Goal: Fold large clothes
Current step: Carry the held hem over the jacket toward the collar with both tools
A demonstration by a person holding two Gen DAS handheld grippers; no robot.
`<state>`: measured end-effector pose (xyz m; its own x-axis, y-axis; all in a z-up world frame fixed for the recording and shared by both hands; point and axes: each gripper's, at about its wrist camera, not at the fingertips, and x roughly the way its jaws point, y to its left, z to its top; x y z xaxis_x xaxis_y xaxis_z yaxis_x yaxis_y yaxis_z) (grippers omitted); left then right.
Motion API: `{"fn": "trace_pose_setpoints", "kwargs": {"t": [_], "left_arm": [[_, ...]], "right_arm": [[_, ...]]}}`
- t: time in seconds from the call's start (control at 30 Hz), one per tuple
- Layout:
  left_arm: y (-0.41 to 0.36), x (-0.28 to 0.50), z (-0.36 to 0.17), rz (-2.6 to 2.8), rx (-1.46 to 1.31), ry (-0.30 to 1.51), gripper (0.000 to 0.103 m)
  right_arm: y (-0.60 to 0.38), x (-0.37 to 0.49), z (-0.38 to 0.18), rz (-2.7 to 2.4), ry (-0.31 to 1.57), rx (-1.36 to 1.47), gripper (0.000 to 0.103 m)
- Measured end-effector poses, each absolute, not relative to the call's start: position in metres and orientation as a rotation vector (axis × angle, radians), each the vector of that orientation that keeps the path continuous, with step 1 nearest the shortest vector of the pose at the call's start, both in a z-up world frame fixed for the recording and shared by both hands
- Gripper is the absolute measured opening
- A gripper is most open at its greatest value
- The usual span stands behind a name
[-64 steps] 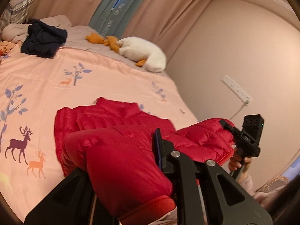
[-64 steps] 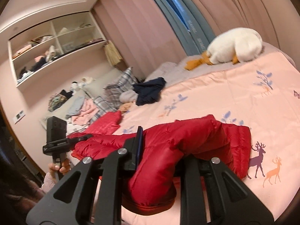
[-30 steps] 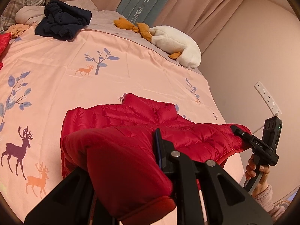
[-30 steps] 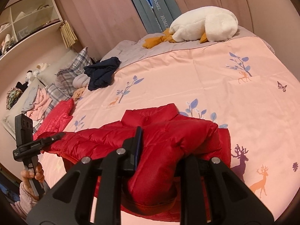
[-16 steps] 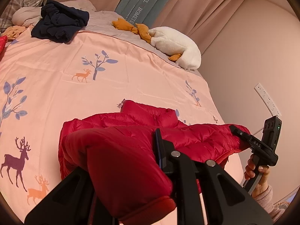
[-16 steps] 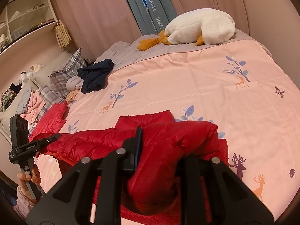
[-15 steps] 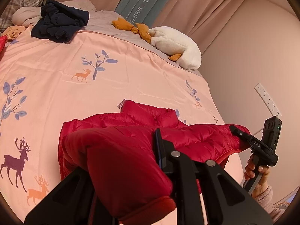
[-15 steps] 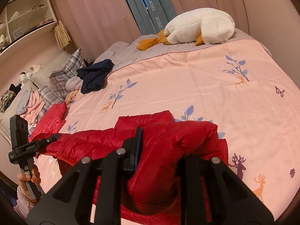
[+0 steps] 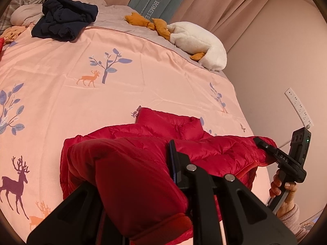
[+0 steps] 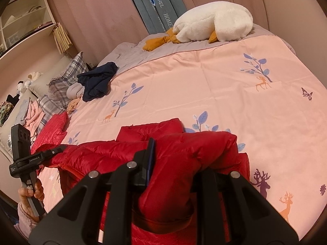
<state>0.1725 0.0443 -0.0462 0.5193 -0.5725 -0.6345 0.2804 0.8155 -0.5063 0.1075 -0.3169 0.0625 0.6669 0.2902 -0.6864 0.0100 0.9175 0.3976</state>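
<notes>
A red puffer jacket (image 9: 163, 126) lies on the pink bed cover, collar pointing away from me. My left gripper (image 9: 141, 175) is shut on one red cuffed end of the jacket (image 9: 134, 185), held up over the jacket body. My right gripper (image 10: 173, 163) is shut on the other end (image 10: 184, 163), also lifted. Each gripper shows in the other's view: the right gripper (image 9: 263, 145) at the far right, the left gripper (image 10: 59, 149) at the far left, both pinching red fabric. The lifted hem stretches between them above the jacket body.
The pink bed cover (image 9: 61, 81) with deer and tree prints spreads beyond the jacket. A white plush goose (image 10: 214, 22) and a dark navy garment (image 9: 65, 20) lie at the far end. Another red garment (image 10: 53, 130) and pillows sit left. A wall with a power strip (image 9: 300, 108) is on the right.
Both grippers have carried the lifted jacket edge forward over the bed toward the collar and tilted down. The grip on the red fabric has stayed the same.
</notes>
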Motion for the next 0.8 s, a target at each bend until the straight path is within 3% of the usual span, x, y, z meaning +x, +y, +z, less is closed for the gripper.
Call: {"fn": "trace_pose_setpoints", "kwargs": {"t": [0.8], "left_arm": [[0.033, 0.204, -0.069, -0.478, -0.335, 0.949, 0.015]], "right_arm": [[-0.321, 0.127, 0.038, 0.163, 0.859, 0.399, 0.019]]}}
